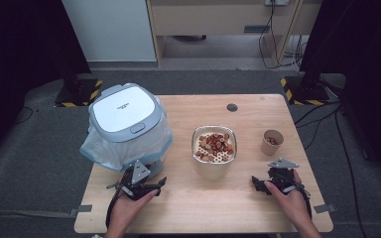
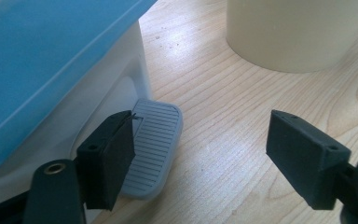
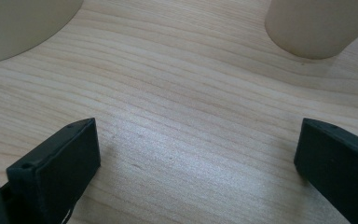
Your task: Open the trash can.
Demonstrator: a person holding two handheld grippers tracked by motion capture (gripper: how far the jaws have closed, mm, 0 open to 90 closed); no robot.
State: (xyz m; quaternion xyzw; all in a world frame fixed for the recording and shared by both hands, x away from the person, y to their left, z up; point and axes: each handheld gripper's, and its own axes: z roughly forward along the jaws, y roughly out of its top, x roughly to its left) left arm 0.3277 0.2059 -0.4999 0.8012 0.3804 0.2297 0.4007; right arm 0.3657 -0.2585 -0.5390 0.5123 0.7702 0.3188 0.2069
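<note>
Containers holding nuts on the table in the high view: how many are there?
2. The cream bowl at the table's middle has a perforated tray of nuts on top; the small paper cup toward the right edge holds a few.

Paper cup's point(image 1: 272, 142) contents perhaps nuts.

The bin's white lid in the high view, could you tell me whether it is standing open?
No, the bin's lid lies flat and closed on top of the pedal bin, with the bag's edge spilling out below it.

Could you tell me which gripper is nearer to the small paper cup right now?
Right. The right gripper rests just below the paper cup; the left gripper sits across the table beside the bin.
</note>
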